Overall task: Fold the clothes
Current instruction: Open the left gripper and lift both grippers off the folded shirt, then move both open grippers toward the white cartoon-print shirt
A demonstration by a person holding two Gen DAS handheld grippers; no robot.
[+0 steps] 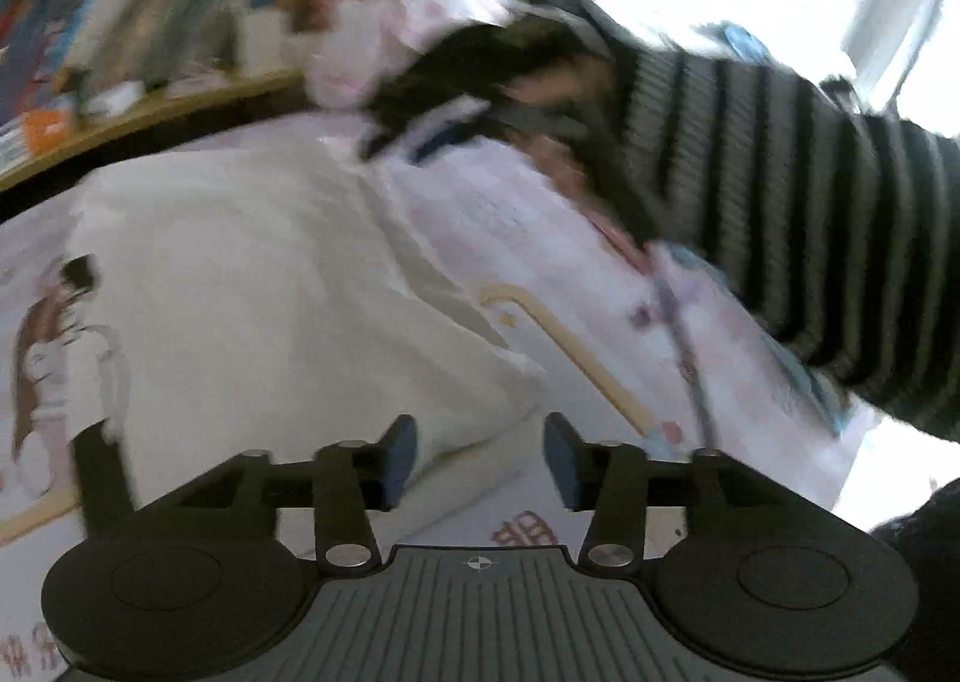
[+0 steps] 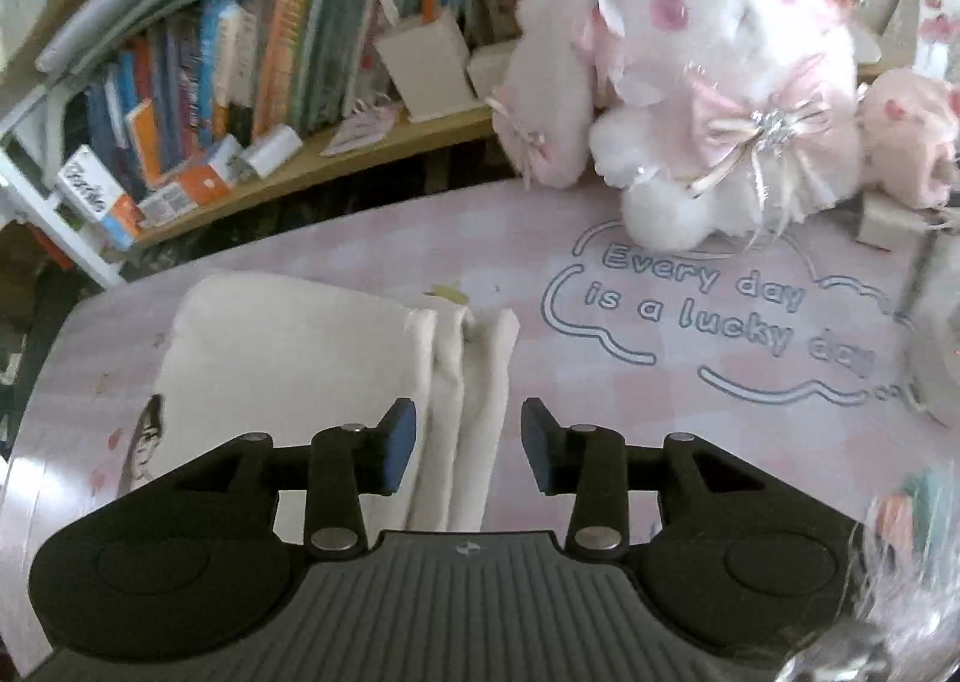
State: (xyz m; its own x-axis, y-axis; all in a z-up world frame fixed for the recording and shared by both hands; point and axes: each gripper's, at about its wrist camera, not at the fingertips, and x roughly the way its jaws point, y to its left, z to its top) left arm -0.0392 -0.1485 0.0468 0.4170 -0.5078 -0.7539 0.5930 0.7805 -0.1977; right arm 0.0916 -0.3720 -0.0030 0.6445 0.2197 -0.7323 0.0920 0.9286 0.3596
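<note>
Both tools agape above cream garment (image 2: 288,358)

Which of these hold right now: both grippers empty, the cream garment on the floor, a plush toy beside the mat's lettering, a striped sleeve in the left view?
1. The left gripper and right gripper hold nothing: true.
2. The cream garment lies on the floor: false, it lies on the pink mat.
3. A white plush toy sits by the lettering: true.
4. The striped sleeve is plain white: false, dark stripes.

Plush toy (image 2: 720,82) & books (image 2: 240,34) behind pink mat (image 2: 660,412).
</note>
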